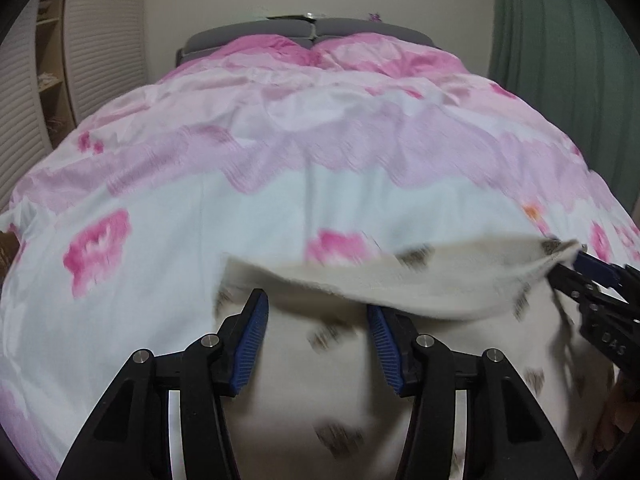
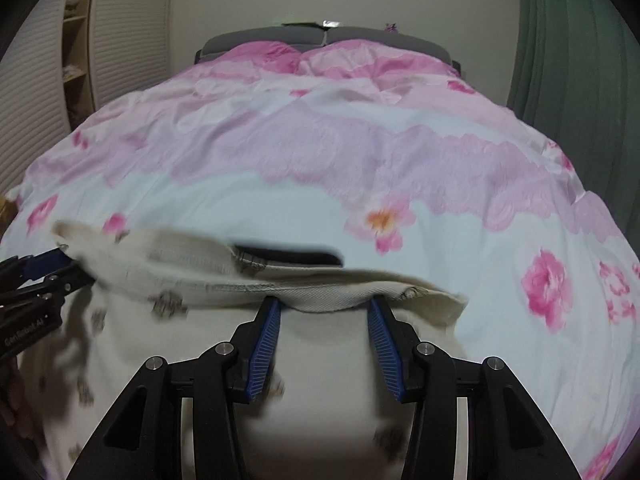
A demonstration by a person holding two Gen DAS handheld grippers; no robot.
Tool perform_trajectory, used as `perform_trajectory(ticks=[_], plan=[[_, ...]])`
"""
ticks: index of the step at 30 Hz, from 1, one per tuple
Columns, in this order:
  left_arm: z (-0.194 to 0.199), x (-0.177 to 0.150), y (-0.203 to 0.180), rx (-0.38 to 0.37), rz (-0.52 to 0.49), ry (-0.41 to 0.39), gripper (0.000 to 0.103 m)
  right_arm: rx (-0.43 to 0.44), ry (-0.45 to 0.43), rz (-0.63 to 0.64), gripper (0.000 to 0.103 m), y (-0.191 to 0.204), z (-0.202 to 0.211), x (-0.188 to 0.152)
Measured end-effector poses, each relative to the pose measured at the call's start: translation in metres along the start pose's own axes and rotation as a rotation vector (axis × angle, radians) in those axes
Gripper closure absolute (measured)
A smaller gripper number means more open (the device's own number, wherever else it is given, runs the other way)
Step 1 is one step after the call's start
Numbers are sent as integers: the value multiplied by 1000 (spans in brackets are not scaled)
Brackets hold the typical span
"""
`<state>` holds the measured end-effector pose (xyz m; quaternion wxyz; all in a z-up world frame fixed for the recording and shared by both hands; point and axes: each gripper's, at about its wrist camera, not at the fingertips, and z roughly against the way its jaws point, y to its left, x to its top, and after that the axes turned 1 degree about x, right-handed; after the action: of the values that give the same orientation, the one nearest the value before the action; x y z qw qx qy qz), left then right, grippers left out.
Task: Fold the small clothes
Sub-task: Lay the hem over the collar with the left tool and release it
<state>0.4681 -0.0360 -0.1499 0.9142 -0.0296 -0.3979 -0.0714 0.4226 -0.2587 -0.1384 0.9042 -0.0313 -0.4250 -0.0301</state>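
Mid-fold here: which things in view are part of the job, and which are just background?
Job: cream patterned garment; left gripper; right gripper, both with jaws apart.
Background: pink floral duvet; grey headboard; green curtain; shelves.

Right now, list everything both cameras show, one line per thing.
Small garment: one, cream with grey-brown prints, spread at the near end of the bed, its far edge lifted and blurred.
Duvet: one, pale blue and pink with flowers, covering the bed.
Pillows: two, pink, at the head of the bed.
Headboard: one, grey, against the far wall.
Curtain: one, green, right of the bed.
Shelves: one unit, light wood, far left.
Left tongs: one, black with blue pads, standing apart over the garment, nothing pinched.
Right tongs: one, same colours, standing apart under the garment's raised edge.
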Motion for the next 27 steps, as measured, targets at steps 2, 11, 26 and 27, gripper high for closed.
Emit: perform_trajectory(ticks=[2, 11, 26, 27], plan=[[-3, 10, 7, 16, 23, -16, 52, -12, -17, -19, 55, -5, -2, 10], [20, -6, 24, 34, 18, -23, 54, 13, -17, -104, 55, -31, 22, 7], [117, -133, 36, 75, 161, 78, 45, -6, 38, -401, 35, -52, 120, -114], [118, -137, 38, 77, 169, 85, 45, -14, 47, -399, 35, -52, 122, -122]])
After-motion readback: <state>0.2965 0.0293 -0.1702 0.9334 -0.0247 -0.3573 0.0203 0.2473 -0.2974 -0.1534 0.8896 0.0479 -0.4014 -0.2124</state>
